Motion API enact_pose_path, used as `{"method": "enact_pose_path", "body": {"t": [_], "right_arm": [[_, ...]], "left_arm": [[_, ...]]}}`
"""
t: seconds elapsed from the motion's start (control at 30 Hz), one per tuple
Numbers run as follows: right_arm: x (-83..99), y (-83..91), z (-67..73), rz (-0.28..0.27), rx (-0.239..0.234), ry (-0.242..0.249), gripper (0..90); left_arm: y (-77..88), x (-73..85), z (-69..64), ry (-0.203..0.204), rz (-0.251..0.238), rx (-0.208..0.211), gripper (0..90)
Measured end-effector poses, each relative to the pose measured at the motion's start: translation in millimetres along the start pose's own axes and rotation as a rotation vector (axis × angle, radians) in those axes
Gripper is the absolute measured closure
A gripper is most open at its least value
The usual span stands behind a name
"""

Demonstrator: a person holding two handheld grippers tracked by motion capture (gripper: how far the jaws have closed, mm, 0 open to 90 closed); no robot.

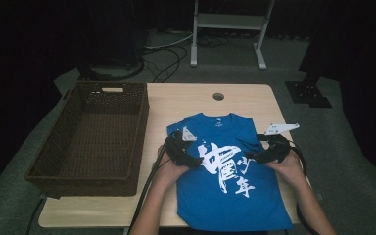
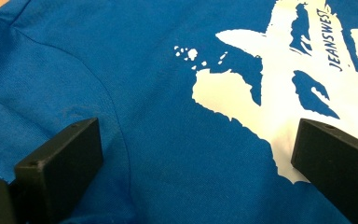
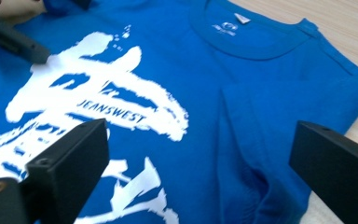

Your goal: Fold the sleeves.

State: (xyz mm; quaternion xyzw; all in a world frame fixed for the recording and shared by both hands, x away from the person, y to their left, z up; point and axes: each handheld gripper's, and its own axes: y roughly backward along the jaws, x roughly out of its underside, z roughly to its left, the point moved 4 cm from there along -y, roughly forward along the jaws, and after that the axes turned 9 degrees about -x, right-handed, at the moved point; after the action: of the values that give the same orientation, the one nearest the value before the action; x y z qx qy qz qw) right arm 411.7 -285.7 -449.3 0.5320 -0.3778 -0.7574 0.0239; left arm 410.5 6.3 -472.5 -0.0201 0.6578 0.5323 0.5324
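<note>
The left gripper (image 1: 192,157) rests over the left part of the blue T-shirt (image 1: 230,191), its jaws spread wide and released, with nothing pinched between them. Its own view looks straight down at the cloth: a curved seam runs at 9 o'clock from the jaws, and at 1 o'clock lies the white print (image 2: 279,88) with the small word JEANSWEST, lettering too fine to read from the high view.

The right gripper (image 1: 264,155) sits over the shirt's right part, jaws likewise wide apart and gripping nothing, the cloth lying loose below them. The right gripper view shows what the left one lacks: the neckline (image 3: 256,39) with a small white label (image 3: 242,18) at 12 o'clock, a sleeve folded in over the body at 3 o'clock, and one black jaw of the other gripper at 10 o'clock.

The high view alone gives the whole layout. The T-shirt lies flat, print up, on the right half of the wooden table (image 1: 176,105), collar at 12 o'clock, hem at the near edge. At 9 o'clock from the shirt stands a dark wicker basket (image 1: 46,166), near it but apart. At 12 o'clock, beyond the collar, is a round hole (image 1: 218,96) in the tabletop.
</note>
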Motion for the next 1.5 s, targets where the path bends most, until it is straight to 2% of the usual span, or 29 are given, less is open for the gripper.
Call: {"method": "enact_pose_path", "body": {"t": [0.2,0.5,0.6,0.83,1.2,1.5], "right_arm": [[9.2,0.4,5.2,0.023,-0.005,0.037,2.7],[20.9,-9.0,6.5,0.107,0.01,0.056,1.7],[22.7,-11.5,5.8,0.136,0.025,0.054,1.7],[23.4,-11.2,5.3,0.141,0.024,0.037,1.8],[35.0,2.2,12.5,0.143,0.036,0.024,1.8],[48.3,15.6,27.4,0.141,0.051,0.01,1.8]], "left_arm": [[0.0,0.0,-0.1,0.0,0.0,0.0,1.1],[0.0,0.0,0.0,0.0,0.001,0.0,1.1],[0.0,0.0,0.0,0.001,0.001,0.0,1.1],[0.3,0.1,-1.6,0.003,0.0,0.001,1.0],[5.6,1.3,-23.0,-0.008,0.002,0.009,1.0],[11.9,4.4,-38.7,-0.03,0.001,0.032,1.0]]}}
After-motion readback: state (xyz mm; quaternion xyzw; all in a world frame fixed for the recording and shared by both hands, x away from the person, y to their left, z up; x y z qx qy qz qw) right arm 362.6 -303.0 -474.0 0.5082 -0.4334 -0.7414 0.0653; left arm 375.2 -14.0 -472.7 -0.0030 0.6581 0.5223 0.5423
